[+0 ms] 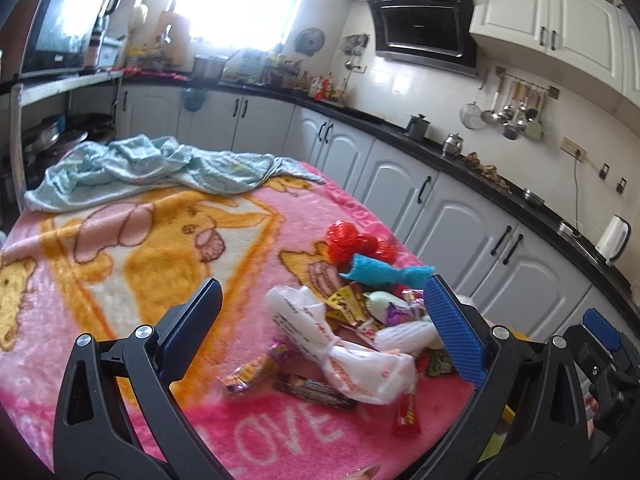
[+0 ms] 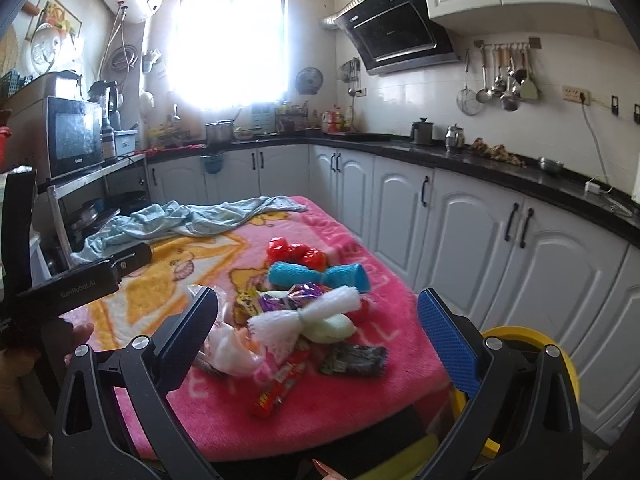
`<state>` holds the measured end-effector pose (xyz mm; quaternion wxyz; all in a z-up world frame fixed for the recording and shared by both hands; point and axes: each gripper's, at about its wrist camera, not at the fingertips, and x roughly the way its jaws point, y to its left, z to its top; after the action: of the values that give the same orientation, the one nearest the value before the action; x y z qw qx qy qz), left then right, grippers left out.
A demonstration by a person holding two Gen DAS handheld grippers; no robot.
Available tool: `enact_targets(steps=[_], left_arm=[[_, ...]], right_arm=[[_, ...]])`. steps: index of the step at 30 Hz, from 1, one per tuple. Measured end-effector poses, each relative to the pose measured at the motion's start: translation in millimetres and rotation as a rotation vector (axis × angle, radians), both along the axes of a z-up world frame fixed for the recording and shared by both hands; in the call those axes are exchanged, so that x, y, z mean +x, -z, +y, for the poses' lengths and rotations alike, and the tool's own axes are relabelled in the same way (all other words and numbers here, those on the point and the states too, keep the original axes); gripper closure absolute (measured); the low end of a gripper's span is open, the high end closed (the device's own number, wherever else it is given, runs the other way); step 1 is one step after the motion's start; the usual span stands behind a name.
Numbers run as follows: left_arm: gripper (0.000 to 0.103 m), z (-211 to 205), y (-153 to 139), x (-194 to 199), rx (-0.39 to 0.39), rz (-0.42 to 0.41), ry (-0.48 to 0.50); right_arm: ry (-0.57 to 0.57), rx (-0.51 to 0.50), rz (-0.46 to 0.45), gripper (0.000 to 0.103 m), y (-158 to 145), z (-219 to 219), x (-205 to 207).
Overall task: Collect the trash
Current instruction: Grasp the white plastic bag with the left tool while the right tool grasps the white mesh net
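A heap of trash lies on the near right part of a pink blanket-covered table point(image 1: 120, 280): a knotted white plastic bag point(image 1: 352, 364), a red crumpled wrapper point(image 1: 352, 242), a blue foam net point(image 1: 384, 274), a white foam net point(image 2: 316, 312), a dark snack wrapper point(image 2: 354, 360) and a red candy wrapper point(image 2: 276, 392). My left gripper point(image 1: 332, 332) is open and empty above the heap's near side. My right gripper point(image 2: 320, 332) is open and empty, held above the heap. The left gripper's body point(image 2: 80, 280) shows at the left of the right wrist view.
A crumpled light-blue cloth point(image 1: 152, 168) lies at the table's far end. A yellow bin rim point(image 2: 528, 344) stands beside the table's near right corner. White kitchen cabinets point(image 2: 480, 232) under a black counter run along the right. A microwave point(image 2: 74, 136) sits on a shelf at left.
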<state>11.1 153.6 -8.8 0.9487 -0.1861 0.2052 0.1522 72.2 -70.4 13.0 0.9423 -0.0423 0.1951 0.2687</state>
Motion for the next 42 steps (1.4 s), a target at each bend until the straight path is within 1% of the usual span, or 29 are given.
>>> enact_targets(steps=[3,6,9,12,15,17,19,20,22,24,26,27,28,29,30,31,32,34,36,37,39,41,42], left_arm=[[0.011,14.4,4.0,11.8,-0.029,0.034,0.000],[0.011,27.2,8.6,26.6,-0.057,0.062,0.025],[0.011,33.0,15.5,43.6,-0.058,0.101,0.052],[0.011,38.6,26.3,61.0,-0.053,0.144,0.059],[0.011,49.1,39.8,75.7,-0.095,0.190,0.061],[0.011,57.0,51.7,84.7,-0.151,0.219,0.085],[0.011,63.6,62.4,93.2,-0.190,0.259,0.098],[0.011,65.8,65.5,95.7,-0.203,0.266,0.101],[0.011,72.7,74.1,102.1,-0.247,0.282,0.118],[0.016,76.7,77.9,105.7,-0.265,0.295,0.120],[0.024,79.5,81.9,110.4,-0.287,0.307,0.137],[0.026,81.3,84.8,112.7,-0.309,0.314,0.146],[0.031,82.7,87.7,114.8,-0.331,0.322,0.153],[0.033,83.7,90.4,117.2,-0.350,0.331,0.160],[0.033,84.3,93.2,119.5,-0.364,0.342,0.168],[0.035,83.9,95.5,121.5,-0.372,0.350,0.175],[0.037,83.6,97.3,123.0,-0.382,0.356,0.185],[0.051,81.4,100.2,125.4,-0.391,0.365,0.202],[0.054,79.2,102.0,126.8,-0.392,0.368,0.212],[0.059,78.3,101.9,126.9,-0.389,0.364,0.219],[0.063,77.5,100.5,126.3,-0.376,0.358,0.223],[0.073,77.0,97.0,125.4,-0.363,0.345,0.226],[0.073,76.5,94.8,124.8,-0.358,0.337,0.229]], right_arm=[[0.000,0.006,0.045,0.006,3.0,8.5,20.1],[0.011,-0.003,0.097,0.006,11.4,16.5,44.0],[0.017,0.000,0.177,0.006,23.7,21.9,68.3],[0.029,0.010,0.243,0.006,34.7,22.0,89.2],[0.031,0.031,0.314,0.006,44.7,22.1,108.2],[0.032,0.043,0.346,0.008,50.6,22.3,118.8],[0.034,0.057,0.392,0.020,58.2,22.3,129.9],[0.034,0.067,0.422,0.023,62.0,22.4,136.1],[0.030,0.085,0.469,0.033,67.5,23.8,145.7],[0.025,0.106,0.512,0.040,73.8,23.3,152.4],[0.013,0.138,0.562,0.047,80.6,23.2,158.4],[0.009,0.152,0.582,0.053,82.2,23.4,160.6],[0.004,0.168,0.604,0.058,84.6,22.8,162.3],[0.001,0.182,0.619,0.061,85.8,21.9,163.6],[0.000,0.195,0.631,0.065,85.2,20.8,165.1],[-0.003,0.208,0.639,0.070,85.5,19.4,165.6],[-0.007,0.221,0.648,0.073,85.5,18.0,166.2],[-0.012,0.235,0.653,0.080,83.0,14.4,167.1],[-0.016,0.243,0.649,0.086,80.4,11.8,166.4],[-0.022,0.249,0.647,0.088,78.5,10.7,165.4],[-0.029,0.261,0.641,0.089,74.8,9.1,165.5],[-0.030,0.268,0.626,0.090,70.3,7.4,164.2],[-0.030,0.272,0.618,0.090,67.8,6.0,163.7]])
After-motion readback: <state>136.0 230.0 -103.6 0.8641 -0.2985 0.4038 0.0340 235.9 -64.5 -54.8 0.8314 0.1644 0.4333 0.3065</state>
